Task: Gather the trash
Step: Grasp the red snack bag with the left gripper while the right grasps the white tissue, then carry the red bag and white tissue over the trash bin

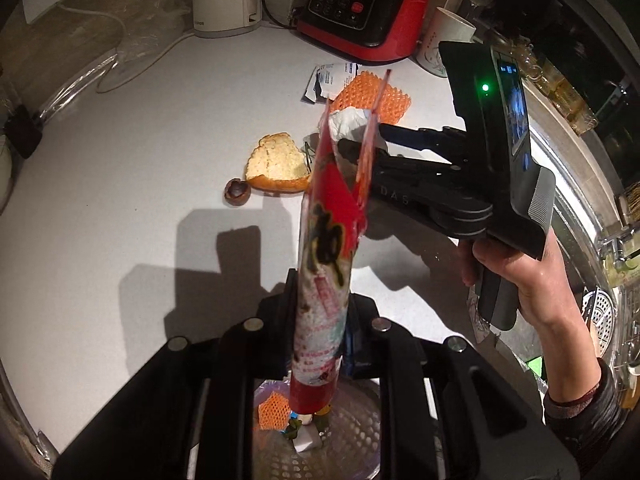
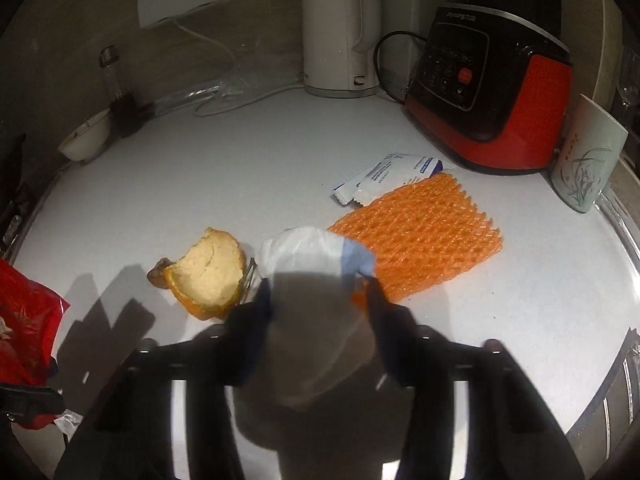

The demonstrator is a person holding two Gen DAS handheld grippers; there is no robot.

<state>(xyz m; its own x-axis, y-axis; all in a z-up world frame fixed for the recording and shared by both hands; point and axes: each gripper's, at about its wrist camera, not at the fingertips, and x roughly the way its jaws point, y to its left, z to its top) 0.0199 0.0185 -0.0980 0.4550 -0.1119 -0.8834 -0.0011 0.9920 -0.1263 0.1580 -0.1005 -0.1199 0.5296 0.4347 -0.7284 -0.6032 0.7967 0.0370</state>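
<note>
My left gripper [image 1: 320, 312] is shut on a long red printed snack wrapper [image 1: 328, 220], which stands up out of the fingers above the white counter [image 1: 140, 160]. The wrapper also shows at the left edge of the right wrist view [image 2: 28, 320]. My right gripper [image 2: 316, 304] is shut on a crumpled white paper wad [image 2: 308, 248] lying between an orange peel [image 2: 208, 276] and an orange foam net [image 2: 420, 236]. In the left wrist view the right gripper [image 1: 352, 148] reaches in from the right, held by a hand [image 1: 520, 268]. A white sachet [image 2: 392, 176] and a brown nut shell [image 1: 238, 191] also lie on the counter.
A white kettle [image 2: 340, 28] and a red-and-black cooker [image 2: 492, 92] stand at the back, with a paper cup [image 2: 588, 156] to the right and a small bowl [image 2: 86, 140] at the left. Below the left gripper is a bin [image 1: 360, 440] holding scraps. A sink strainer [image 1: 600, 316] lies far right.
</note>
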